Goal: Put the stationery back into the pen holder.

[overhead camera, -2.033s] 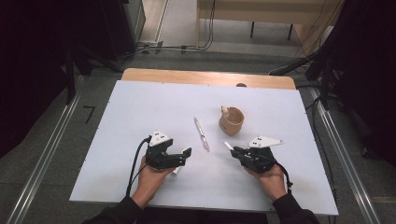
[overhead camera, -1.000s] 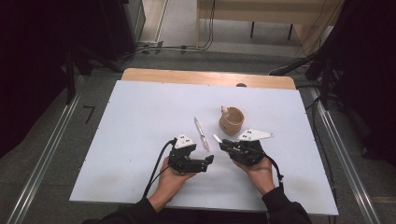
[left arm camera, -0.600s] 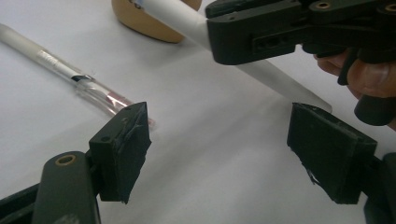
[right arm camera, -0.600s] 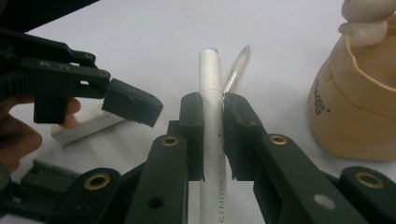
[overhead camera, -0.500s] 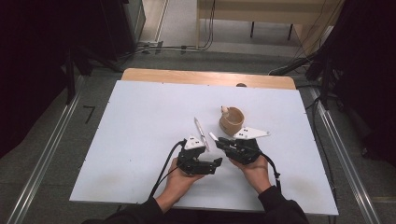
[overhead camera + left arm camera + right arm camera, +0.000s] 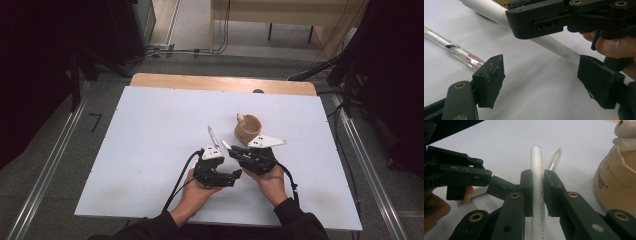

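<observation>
The right claw is clamped on a white pen; the left claw, beside it, stands apart around nothing near the desk's front edge.

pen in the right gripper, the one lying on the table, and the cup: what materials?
Held white pen: likely matte opaque plastic, printed lettering on its barrel. Clear pen on the table: transparent glossy plastic, inner parts showing. Tan cup: smooth, with printed text; possibly plastic or ceramic, unclear.

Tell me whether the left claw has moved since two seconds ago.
Yes. In the high view the left claw has shifted right across the table, closing on the right claw and ending nearer the tan cup.
</observation>
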### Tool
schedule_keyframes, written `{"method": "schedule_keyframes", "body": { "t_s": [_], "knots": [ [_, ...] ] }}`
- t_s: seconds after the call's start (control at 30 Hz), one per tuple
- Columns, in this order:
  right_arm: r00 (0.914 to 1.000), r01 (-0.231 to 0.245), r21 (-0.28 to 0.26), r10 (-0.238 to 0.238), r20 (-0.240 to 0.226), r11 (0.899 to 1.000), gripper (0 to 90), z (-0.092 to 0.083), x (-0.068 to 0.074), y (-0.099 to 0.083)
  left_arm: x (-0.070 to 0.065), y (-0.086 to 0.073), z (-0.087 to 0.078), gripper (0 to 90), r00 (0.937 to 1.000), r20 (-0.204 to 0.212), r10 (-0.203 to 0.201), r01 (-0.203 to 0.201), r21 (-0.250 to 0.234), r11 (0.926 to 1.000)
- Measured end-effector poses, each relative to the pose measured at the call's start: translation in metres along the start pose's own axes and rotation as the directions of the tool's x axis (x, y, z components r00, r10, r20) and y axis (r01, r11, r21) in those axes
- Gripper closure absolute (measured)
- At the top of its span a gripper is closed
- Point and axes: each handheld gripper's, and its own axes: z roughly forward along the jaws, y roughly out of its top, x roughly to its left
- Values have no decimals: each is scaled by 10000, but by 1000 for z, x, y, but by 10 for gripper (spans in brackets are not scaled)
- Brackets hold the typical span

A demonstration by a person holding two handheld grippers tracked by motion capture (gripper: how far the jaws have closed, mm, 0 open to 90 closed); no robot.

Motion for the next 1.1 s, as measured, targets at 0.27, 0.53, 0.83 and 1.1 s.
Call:
{"method": "schedule_keyframes", "body": {
  "t_s": [0.27, 0.53, 0.83, 1.1],
  "knots": [
    [10000, 13, -214, -14, -27, 9998, 769, 2, 1, 1, -2, 1, 3, 222, 9999, 116, -39, 39, 9, 10000],
    [9997, -103, -452, 93, -222, 9989, 769, 1, 2, 3, -3, 3, 6, 231, 9995, 267, -146, 145, 21, 9999],
    [9993, -199, -594, 179, -339, 9980, 769, 0, 4, 3, 0, 4, 10, 297, 9977, 510, -438, 437, 29, 9990],
    [9990, -241, -642, 216, -396, 9976, 769, 0, 5, 4, 7, 5, 12, 410, 9830, 1418, -1166, 1177, 5, 9930]
  ]
}}
